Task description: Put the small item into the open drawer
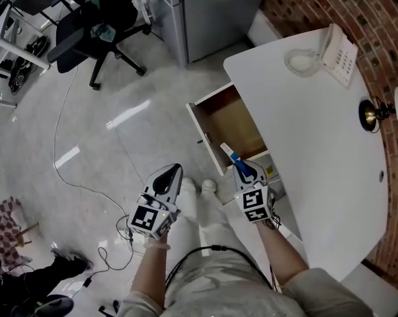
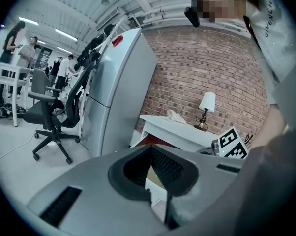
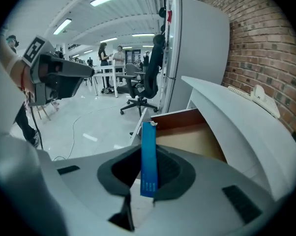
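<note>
The open drawer (image 1: 233, 125) juts from the left side of the white desk (image 1: 318, 137), its brown bottom bare. My right gripper (image 1: 240, 168) hangs just short of the drawer's near front corner, shut on a thin blue strip-shaped item (image 1: 235, 156) with a white tip. In the right gripper view the blue item (image 3: 149, 156) stands upright between the pads, with the drawer (image 3: 190, 132) straight ahead. My left gripper (image 1: 174, 170) is to the left over the floor, shut with nothing in it. Its jaws (image 2: 151, 150) point toward the desk.
A white telephone (image 1: 338, 53) and a small lamp (image 1: 373, 113) sit on the desk by the brick wall. A grey cabinet (image 1: 205, 8) stands beyond the drawer. An office chair (image 1: 86, 25) and a floor cable (image 1: 70, 177) lie to the left. People stand far off.
</note>
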{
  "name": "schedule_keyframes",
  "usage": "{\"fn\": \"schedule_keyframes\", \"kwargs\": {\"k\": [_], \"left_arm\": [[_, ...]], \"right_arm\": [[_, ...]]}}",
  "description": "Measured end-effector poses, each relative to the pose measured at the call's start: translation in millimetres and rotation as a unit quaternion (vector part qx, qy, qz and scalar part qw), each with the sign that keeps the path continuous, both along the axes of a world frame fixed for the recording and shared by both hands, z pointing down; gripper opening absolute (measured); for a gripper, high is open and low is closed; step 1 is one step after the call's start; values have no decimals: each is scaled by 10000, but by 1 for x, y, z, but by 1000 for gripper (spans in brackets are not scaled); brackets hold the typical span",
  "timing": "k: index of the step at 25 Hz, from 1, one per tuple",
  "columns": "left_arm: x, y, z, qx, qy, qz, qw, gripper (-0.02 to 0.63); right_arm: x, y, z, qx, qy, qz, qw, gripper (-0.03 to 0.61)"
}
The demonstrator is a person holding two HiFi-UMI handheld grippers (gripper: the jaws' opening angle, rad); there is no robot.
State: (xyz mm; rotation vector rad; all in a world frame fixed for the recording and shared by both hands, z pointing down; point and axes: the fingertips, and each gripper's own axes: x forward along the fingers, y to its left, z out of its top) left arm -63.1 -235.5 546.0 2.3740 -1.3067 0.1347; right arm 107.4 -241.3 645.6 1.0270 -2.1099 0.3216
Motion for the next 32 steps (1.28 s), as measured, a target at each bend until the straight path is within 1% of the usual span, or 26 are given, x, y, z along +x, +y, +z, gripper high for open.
{"fn": "schedule_keyframes", "kwargs": {"k": [3, 8, 12, 15, 20, 25, 32], "left_arm": [[0, -5, 14, -171, 45, 53, 9998, 6], [3, -22, 29, -304, 46, 201, 9993, 6], [4, -36, 40, -270, 63, 309, 9991, 6], [5, -44, 45, -252, 135, 335, 9990, 6], [2, -46, 56, -214, 201, 354, 9989, 6], [0, -42, 67, -444, 275, 250, 9983, 6], [-4, -37, 74, -461, 332, 175, 9982, 6]], "right_arm": [[-2, -4, 12, -33, 319, -166, 9993, 63], [-4, -9, 36, -134, 883, -420, 9951, 63], [-6, -11, 54, -150, 1372, -771, 9874, 64], [-7, -10, 63, -214, 1595, -911, 9828, 66], [-11, -12, 79, -347, 1746, -925, 9797, 66], [-13, -13, 90, -452, 1892, -999, 9758, 67], [-12, -18, 102, -669, 1908, -879, 9754, 75]]}}
